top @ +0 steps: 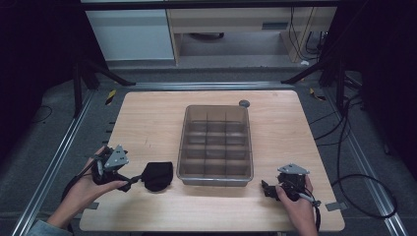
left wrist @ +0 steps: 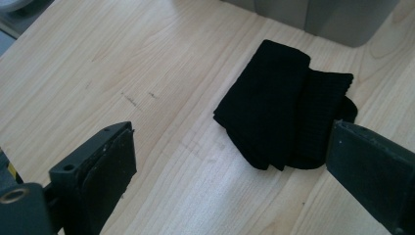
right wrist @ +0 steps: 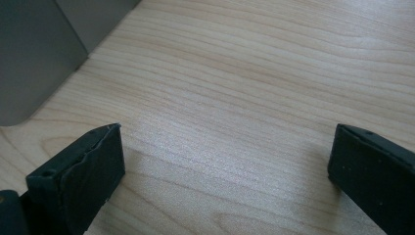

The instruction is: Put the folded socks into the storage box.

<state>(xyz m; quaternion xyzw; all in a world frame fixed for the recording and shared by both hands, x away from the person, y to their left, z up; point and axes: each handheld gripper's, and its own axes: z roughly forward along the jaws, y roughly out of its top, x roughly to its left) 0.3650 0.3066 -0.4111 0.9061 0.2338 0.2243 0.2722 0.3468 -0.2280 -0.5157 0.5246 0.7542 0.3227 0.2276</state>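
**Two Grippers, One Black Sock**

Two grippers sit low over a wooden table (top: 147,118), one in each of the person's hands. A black sock (top: 158,176) lies folded flat on the wood, near the front edge. It is just beside the front left corner of a see-through plastic box (top: 215,177), and I cannot tell if the two touch. The box stands in the middle of the table and has little walls inside that split it into many small spaces.

The left gripper (top: 132,184) is just to the left of the sock and points at it. Its jaws are spread wide and hold nothing. In the left gripper view, the sock (left wrist: 281,112) lies ahead between the two black jaws, and the right jaw covers a bit of its edge. I cannot tell if that jaw touches the sock.

The right gripper (top: 267,189) is near the front right corner of the box. Its jaws are spread wide too, and bare wood shows between them. In the right gripper view, the grey side of the box (right wrist: 34,54) is at the upper left.

A small round grey thing (top: 244,103) lies on the table just behind the box.
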